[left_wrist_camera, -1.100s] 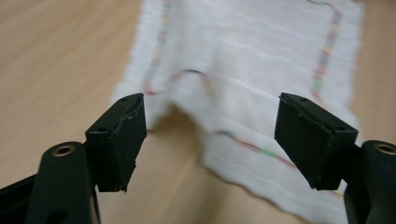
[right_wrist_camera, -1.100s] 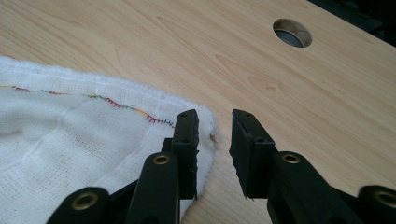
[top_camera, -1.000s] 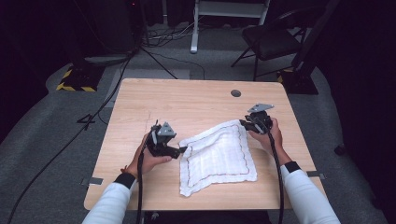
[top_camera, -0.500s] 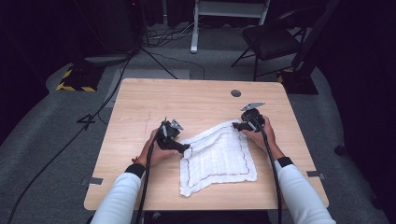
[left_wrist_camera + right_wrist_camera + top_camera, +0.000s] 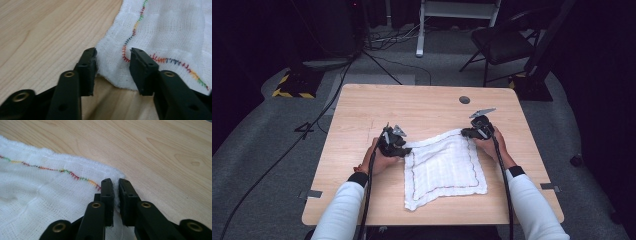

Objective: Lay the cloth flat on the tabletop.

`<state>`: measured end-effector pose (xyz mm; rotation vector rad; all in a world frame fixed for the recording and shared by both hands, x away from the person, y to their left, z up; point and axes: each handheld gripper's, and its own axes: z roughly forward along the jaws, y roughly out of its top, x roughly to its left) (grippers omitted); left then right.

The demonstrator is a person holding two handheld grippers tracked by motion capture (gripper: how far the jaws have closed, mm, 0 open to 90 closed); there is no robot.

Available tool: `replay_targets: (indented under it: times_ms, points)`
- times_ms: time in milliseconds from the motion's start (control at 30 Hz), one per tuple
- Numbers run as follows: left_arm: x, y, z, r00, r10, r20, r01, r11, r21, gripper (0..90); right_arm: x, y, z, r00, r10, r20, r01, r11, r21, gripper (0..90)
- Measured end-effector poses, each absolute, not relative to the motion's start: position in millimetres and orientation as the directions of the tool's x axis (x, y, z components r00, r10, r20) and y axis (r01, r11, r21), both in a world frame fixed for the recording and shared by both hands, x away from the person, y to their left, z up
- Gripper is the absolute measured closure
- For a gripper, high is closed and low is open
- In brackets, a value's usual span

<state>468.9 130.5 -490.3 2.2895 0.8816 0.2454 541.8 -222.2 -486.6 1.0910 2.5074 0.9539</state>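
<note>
CHANGE: both hands came in from the bench onto the cloth's [image 5: 446,169] far corners | LEFT: left tool [image 5: 113,65] closing, corner between its jaws, gap remained, not yet clenched | RIGHT: right tool [image 5: 115,192] just clenched on its corner | CLOTH: flat, rumpled, mid-bench [image 5: 422,105] | MEANING: likely ready to lift or fold once left pinched.

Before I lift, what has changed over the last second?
Both grippers came down onto the cloth's far corners. The right gripper has just closed and now pinches its corner. The left gripper has been closing around its corner, cloth bunched between the jaws, the pads not yet pressing it flat. The left corner has been pushed in a little. The rest of the cloth lies as before on the table.
</note>
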Motion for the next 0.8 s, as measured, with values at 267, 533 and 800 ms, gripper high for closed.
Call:
replay_targets:
  times_ms: [267,533,800]
  points:
    - [475.8,133.6,-490.2,0.771,0.636,-0.025,0.489,-0.566,0.664,84.4,527.8,-234.2,-482.1,-0.709,0.705,0.009,0.525,0.519,0.674,85.4]
    - [473.1,131.3,-477.8,0.777,0.629,0.0,0.447,-0.552,0.704,86.0,505.7,-247.6,-460.9,-0.715,0.699,-0.005,0.463,0.479,0.746,85.5]
    - [480.0,132.2,-464.9,0.766,0.642,-0.002,0.43,-0.511,0.745,86.2,492.0,-259.2,-446.7,-0.702,0.711,-0.026,0.426,0.449,0.786,85.5]
